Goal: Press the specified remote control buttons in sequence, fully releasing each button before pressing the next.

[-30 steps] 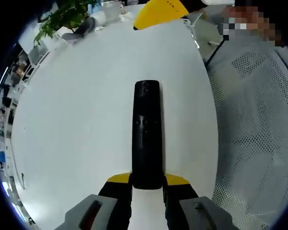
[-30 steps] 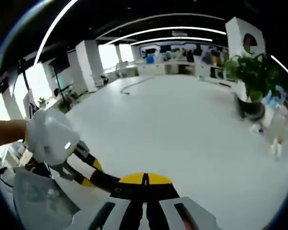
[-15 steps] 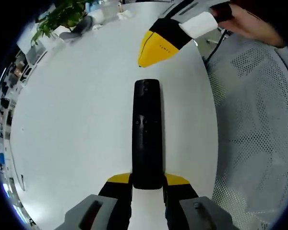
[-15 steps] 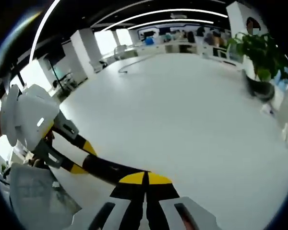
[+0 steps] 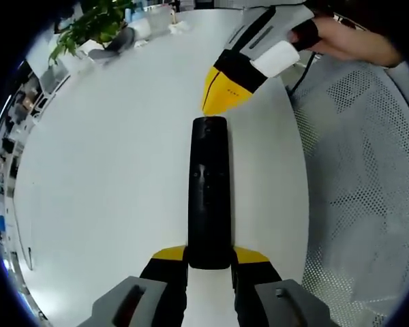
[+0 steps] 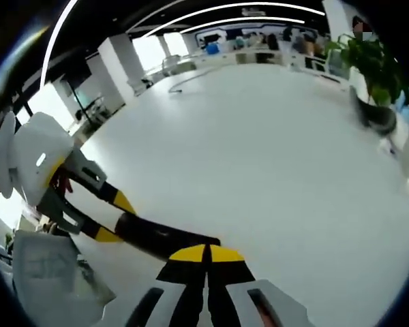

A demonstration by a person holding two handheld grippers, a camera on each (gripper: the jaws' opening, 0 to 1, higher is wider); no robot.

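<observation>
**Remote control braced at its near end, presser tip at its far end**

Remote control lies lengthwise on the white desk, button face up, running straight away from the left gripper. Its near end sits between the left gripper's yellow-tipped fingers, which are clamped on the body from both sides. This grip appears meant to keep the remote from sliding or tipping under a downward press, while leaving the whole button face exposed. In the right gripper view the same remote appears as a dark bar running from the left gripper toward that view's own fingers.

The right gripper enters the left gripper view from the upper right, held by a hand. Its two fingers are brought together into a single yellow point, with no gap visible and nothing held between them; closed this way, they likely serve as a narrow presser. The tip is angled downward and sits at the far end of the remote, just at or above the topmost button. Contact cannot be confirmed from either view.

Pose: the left gripper is low and level with the desk, while the right descends steeply from above. A potted plant stands well apart at the desk's far edge, and a mesh chair is beside the desk.
</observation>
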